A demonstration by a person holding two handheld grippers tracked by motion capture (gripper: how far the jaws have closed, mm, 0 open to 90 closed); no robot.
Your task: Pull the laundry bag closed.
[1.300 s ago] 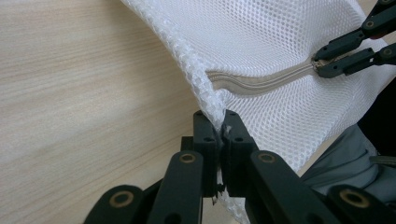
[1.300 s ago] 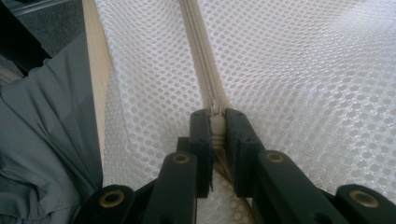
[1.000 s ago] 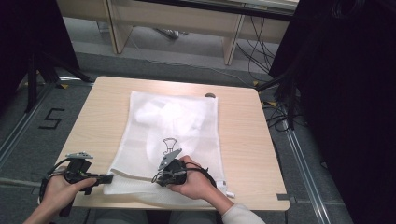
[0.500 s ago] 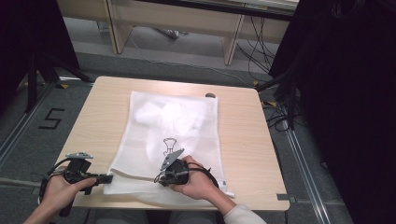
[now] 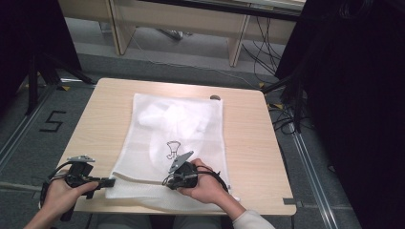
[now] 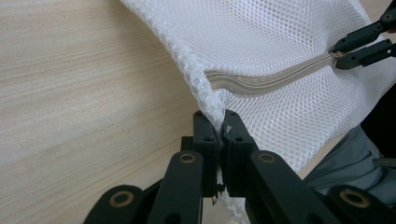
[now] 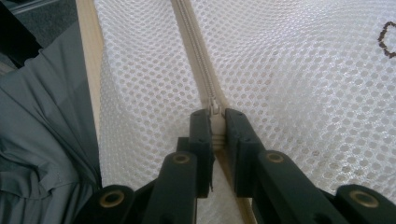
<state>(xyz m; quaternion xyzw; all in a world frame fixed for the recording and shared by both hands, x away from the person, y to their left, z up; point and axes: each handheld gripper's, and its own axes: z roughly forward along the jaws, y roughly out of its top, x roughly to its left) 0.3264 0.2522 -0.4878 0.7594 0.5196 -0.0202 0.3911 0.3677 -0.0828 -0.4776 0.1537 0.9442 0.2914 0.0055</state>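
High view showed you at the near edge of the light wooden square table (image 5: 267,143), with the white mesh zippered laundry bag (image 5: 191,119) lying flat along its middle and its zipper end toward you. Your left gripper (image 5: 109,182) had its jaws closed on the bag's near-left corner; the left gripper view confirmed the mesh edge (image 6: 219,122) was pinched between them. Your right gripper (image 5: 173,180) was closed on the beige zipper pull (image 7: 215,122), with the beige zipper tape (image 7: 198,56) running straight away from the jaws.

Step in hand, as judged: working the zipper, with the left gripper anchoring the corner and the right holding the slider. Whether you were opening or closing it could not be told. White bunched contents lay inside the bag, along with a black wire-like shape (image 5: 173,149) that could not be identified.

Next move likely called for a steady pull on the slider along the tape line while you kept the corner taut, so the mesh did not bunch or catch.

Count: one bag, one zipper, one table, two grippers.
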